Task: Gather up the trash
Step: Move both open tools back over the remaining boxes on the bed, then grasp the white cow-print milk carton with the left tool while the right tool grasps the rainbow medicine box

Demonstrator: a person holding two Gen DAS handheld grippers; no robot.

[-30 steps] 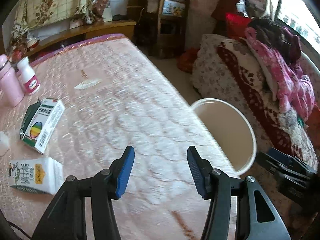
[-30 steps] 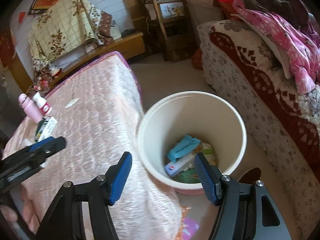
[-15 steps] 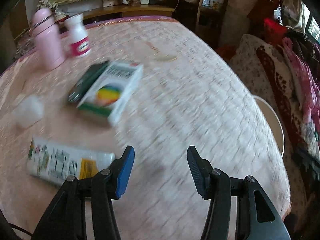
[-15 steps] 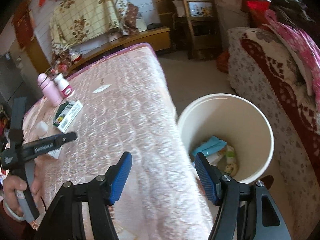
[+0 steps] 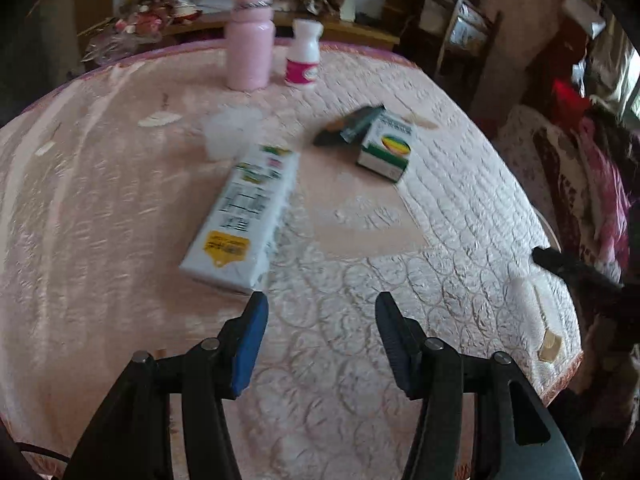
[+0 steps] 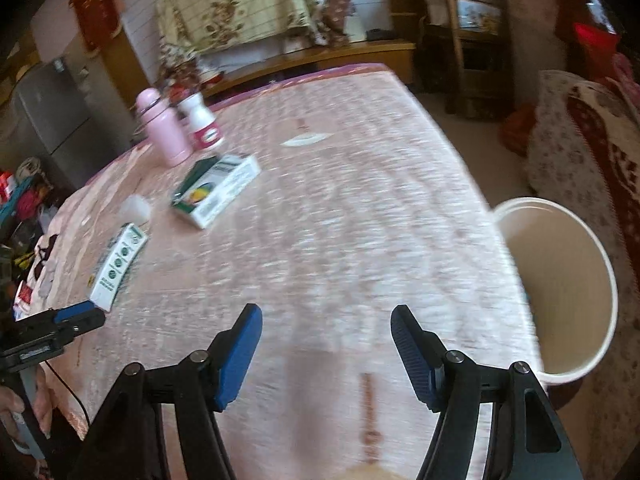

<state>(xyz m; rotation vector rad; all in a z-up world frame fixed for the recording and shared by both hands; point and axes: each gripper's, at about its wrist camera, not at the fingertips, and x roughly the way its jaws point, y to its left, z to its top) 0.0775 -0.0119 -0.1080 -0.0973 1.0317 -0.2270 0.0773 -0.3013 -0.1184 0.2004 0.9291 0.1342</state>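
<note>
Hovering low over the pink quilted bed cover (image 5: 360, 280), your left gripper (image 5: 318, 344) points toward twelve o'clock with its blue-padded jaws spread wide and nothing between them. The long white milk carton with the yellow label (image 5: 244, 216) lies flat just beyond the left pad, at about eleven o'clock from the tips, apart from it though close. Farther out at one o'clock sits the green-and-white cardboard medicine box (image 5: 386, 148), with a dark flat packet (image 5: 348, 126) against its far side. A blurred translucent plastic cup (image 5: 228, 132) rests at eleven o'clock past the carton, and the pink metal flask (image 5: 250, 36) and white plastic bottle with a magenta label (image 5: 303, 60) stand upright side by side at twelve o'clock near the far edge. Your right gripper (image 6: 326, 348) is level above the cover's near end, also aimed at twelve o'clock, jaws equally wide and empty. From it, the round cream plastic trash bucket (image 6: 600, 280) stands on the floor at three o'clock, just beside the bed edge; its contents are hidden. At nine o'clock your left hand (image 6: 24, 412) grips the other tool's handle, well apart from the right one.
</note>
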